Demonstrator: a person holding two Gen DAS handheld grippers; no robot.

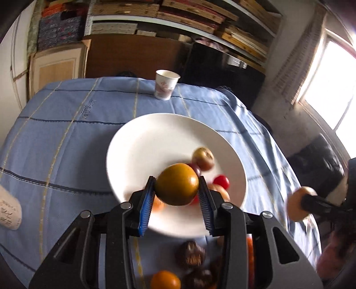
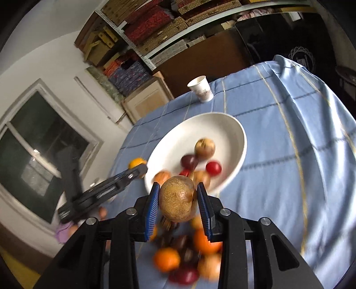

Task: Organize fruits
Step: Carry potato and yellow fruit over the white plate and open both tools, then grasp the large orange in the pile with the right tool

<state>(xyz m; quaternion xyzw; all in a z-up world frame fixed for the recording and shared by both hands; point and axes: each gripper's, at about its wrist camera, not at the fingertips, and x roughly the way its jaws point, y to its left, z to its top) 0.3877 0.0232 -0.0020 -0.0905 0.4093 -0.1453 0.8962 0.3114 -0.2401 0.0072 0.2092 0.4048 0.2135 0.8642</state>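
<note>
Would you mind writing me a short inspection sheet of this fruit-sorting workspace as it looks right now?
Surface: table under a blue checked cloth.
Job's things: white plate holding several small fruits, among them a red one; a pile of loose fruit lies on the cloth nearer the cameras.
Clutter: paper cup standing upright beyond the plate.
Grippers: left gripper shut on a yellow-green fruit over the plate; right gripper shut on a brown speckled fruit near the plate's edge.
Cables: nothing seen.
Surroundings: shelves of stacked boxes; bright window.
</note>
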